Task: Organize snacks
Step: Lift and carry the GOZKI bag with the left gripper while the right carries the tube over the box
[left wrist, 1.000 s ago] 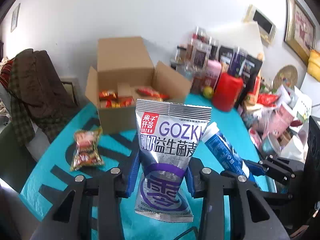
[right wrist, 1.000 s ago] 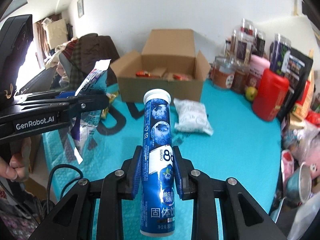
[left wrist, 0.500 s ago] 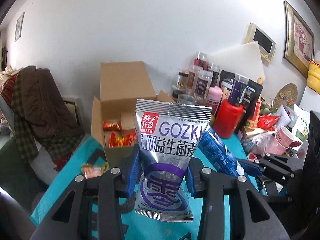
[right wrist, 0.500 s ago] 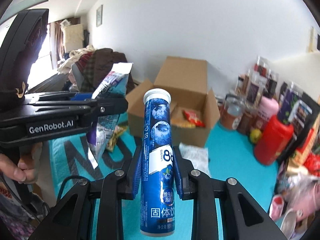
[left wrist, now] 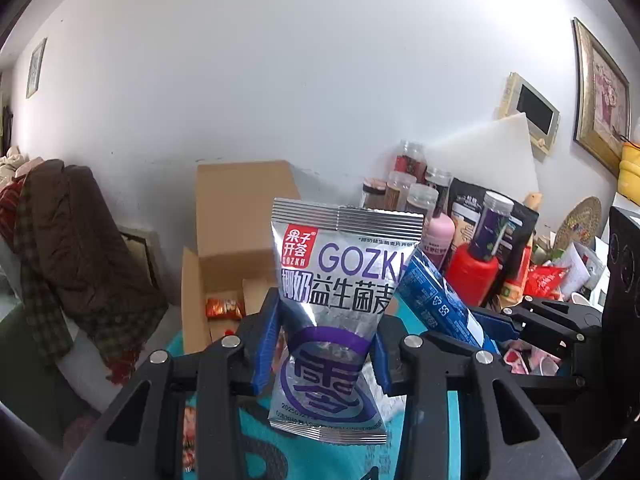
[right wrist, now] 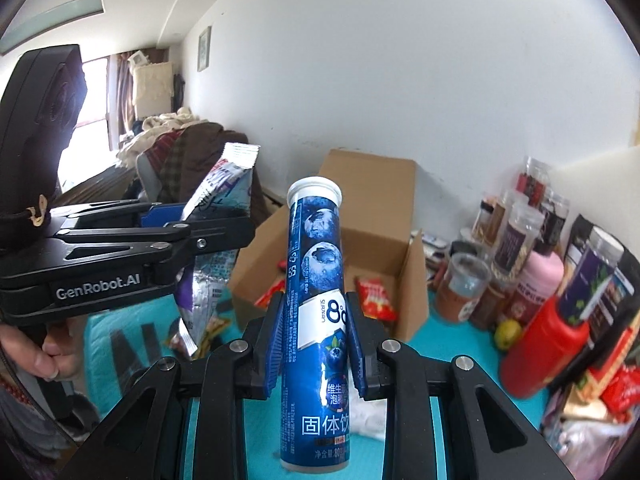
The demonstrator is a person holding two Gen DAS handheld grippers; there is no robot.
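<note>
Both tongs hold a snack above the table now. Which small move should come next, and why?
Probably carry both forward over the open cardboard box. The left tongs grip the silver GOZKH pouch, the right tongs grip the blue tablet tube, and red snack packets already lie inside.

We see a plain white wall (left wrist: pixel 320 80) with framed pictures (left wrist: pixel 602 96), clothes heaped on a couch (left wrist: pixel 72 256), and a bright window (right wrist: pixel 94 96) down the room.

Lived-in home room: framed pictures (left wrist: pixel 600 96), clothes pile (left wrist: pixel 68 248) (on furniture), curtained window (right wrist: pixel 96 100).
</note>
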